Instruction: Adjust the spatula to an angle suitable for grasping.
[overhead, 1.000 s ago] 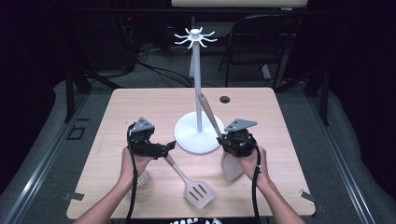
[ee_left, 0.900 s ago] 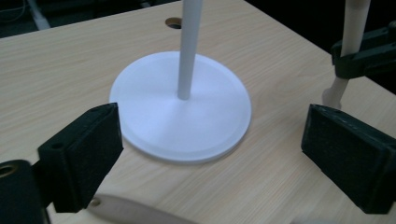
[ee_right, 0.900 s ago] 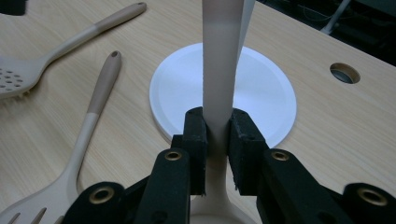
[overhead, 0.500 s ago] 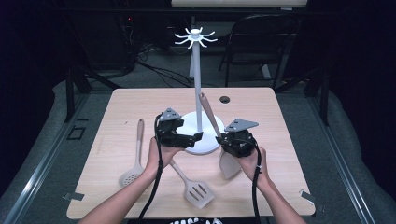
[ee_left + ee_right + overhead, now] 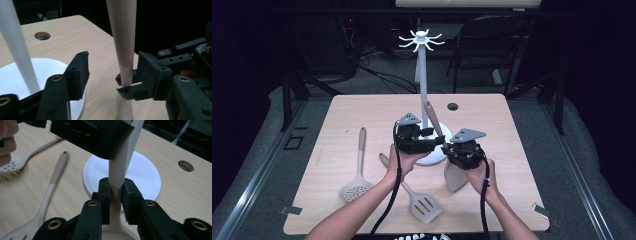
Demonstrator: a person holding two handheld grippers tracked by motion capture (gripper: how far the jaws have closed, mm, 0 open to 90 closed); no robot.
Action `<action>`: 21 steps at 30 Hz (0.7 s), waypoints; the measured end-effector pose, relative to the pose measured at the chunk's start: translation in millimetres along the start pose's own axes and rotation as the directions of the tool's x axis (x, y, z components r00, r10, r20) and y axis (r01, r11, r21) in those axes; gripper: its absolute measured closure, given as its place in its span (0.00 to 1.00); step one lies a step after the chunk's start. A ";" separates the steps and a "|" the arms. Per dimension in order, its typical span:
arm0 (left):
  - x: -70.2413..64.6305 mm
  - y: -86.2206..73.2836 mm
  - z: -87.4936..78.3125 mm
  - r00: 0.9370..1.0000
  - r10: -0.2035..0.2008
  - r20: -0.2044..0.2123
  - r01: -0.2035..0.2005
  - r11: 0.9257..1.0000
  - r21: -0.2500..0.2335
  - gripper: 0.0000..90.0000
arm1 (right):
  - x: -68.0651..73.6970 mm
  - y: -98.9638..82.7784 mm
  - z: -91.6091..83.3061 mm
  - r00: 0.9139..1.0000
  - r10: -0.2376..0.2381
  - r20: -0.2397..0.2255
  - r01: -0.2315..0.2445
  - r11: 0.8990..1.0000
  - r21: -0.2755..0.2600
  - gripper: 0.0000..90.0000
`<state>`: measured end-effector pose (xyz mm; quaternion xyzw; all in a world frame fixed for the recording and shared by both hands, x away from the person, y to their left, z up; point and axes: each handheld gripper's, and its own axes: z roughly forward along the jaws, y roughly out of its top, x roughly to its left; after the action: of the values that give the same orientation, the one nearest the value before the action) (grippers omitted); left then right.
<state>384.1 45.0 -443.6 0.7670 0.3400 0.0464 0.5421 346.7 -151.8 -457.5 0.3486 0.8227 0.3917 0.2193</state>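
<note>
Right gripper (image 5: 455,148) jaws clamped on the handle of a beige spatula (image 5: 454,176) — blade down on the worktop (image 5: 522,150) near the middle, handle tilted up toward the white utensil stand (image 5: 422,80). Left gripper (image 5: 435,143) jaws apart, have just been closing; the spatula handle stands between them, one pad close beside it, the other well clear. Slotted turner (image 5: 424,206) lies near the front edge; skimmer (image 5: 353,184) toward the front-left corner.
</note>
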 end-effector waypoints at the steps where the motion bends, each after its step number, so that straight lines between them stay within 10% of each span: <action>1: -0.7 -1.1 1.5 1.000 -0.006 0.004 0.006 1.000 -0.021 0.55 | 0.2 0.1 -0.1 1.000 -0.001 0.003 0.001 1.000 -0.002 0.87; 11: -5.0 -2.1 5.1 1.000 -0.013 0.028 0.015 0.998 -0.056 0.81 | 1.0 0.1 -0.2 1.000 0.014 0.021 -0.014 1.000 -0.018 0.87; 21: -12.5 -0.9 3.9 0.998 0.028 0.056 -0.021 0.992 -0.126 0.85 | -0.2 0.8 -4.5 1.000 0.030 0.010 -0.029 0.998 -0.063 0.86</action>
<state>375.8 35.0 -442.3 0.7365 0.3114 0.0522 0.5982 344.2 -153.8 -454.2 0.3558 0.8035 0.4188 0.2290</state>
